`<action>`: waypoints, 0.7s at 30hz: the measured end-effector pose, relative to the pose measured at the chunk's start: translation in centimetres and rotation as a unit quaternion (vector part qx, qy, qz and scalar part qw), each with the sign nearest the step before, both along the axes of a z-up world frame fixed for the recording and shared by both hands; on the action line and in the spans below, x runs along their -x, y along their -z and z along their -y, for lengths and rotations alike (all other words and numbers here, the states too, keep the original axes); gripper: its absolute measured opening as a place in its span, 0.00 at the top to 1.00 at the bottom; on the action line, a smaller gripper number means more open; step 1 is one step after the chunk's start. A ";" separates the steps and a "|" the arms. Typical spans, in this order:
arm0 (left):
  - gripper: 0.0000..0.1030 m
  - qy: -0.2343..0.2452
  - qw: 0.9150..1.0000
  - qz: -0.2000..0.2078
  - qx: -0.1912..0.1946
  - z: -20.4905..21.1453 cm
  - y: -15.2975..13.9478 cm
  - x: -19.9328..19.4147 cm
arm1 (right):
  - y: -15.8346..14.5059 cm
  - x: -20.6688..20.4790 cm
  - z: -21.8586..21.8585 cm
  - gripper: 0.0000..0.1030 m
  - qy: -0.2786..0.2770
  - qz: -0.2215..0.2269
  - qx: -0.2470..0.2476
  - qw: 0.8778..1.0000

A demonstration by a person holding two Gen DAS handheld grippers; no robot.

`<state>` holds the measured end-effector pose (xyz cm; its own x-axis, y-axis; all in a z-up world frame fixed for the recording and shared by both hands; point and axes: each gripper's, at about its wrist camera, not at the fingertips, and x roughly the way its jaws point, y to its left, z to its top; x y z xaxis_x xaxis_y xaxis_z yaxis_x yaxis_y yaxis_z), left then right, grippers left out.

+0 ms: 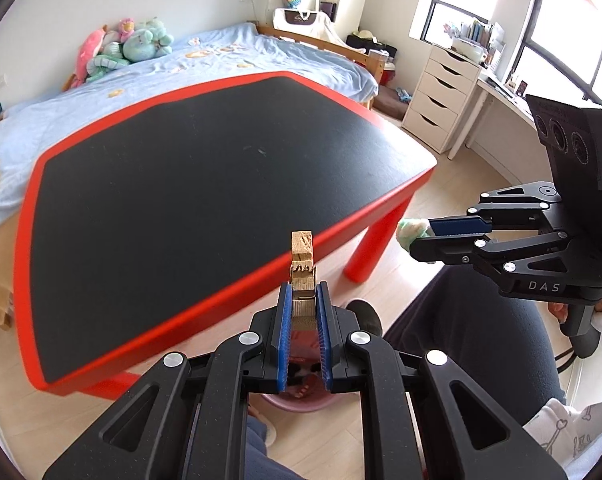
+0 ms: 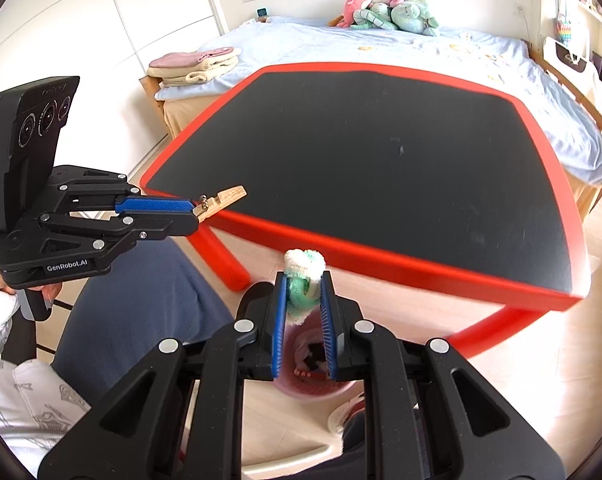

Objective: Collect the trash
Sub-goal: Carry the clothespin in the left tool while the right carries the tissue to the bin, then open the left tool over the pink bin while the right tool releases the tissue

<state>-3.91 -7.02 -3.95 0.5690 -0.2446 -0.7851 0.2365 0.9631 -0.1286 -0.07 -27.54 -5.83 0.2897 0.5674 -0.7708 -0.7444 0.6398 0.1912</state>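
Note:
My left gripper (image 1: 304,292) is shut on a wooden clothespin (image 1: 302,264) and holds it in the air off the near edge of the red-rimmed black table (image 1: 205,176). The right wrist view shows the left gripper (image 2: 193,210) and the clothespin (image 2: 223,198) from the side. My right gripper (image 2: 304,280) is shut on a green-and-white fuzzy ball (image 2: 303,276), above a pink bin (image 2: 313,384) on the floor. The ball (image 1: 411,230) and right gripper (image 1: 427,236) also show in the left wrist view. The pink bin (image 1: 297,402) lies below the left fingers, with scraps inside.
A bed (image 1: 181,64) with blue sheets and plush toys (image 1: 121,48) stands behind the table. A white drawer unit (image 1: 441,96) and a desk are at the right. The person's legs (image 2: 141,300) flank the bin. Folded towels (image 2: 197,64) lie on the bed's end.

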 end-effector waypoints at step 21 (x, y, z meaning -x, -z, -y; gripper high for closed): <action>0.40 -0.007 1.000 -0.014 0.004 0.7 1.7 1.3 | 1.6 0.1 0.5 0.21 0.006 -0.023 -0.004 1.000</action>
<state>-5.24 -7.73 -5.60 0.5503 -0.2432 -0.7987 0.2185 0.9652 -0.1434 -0.17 -28.04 -7.47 0.2614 0.5698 -0.7791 -0.7267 0.6474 0.2297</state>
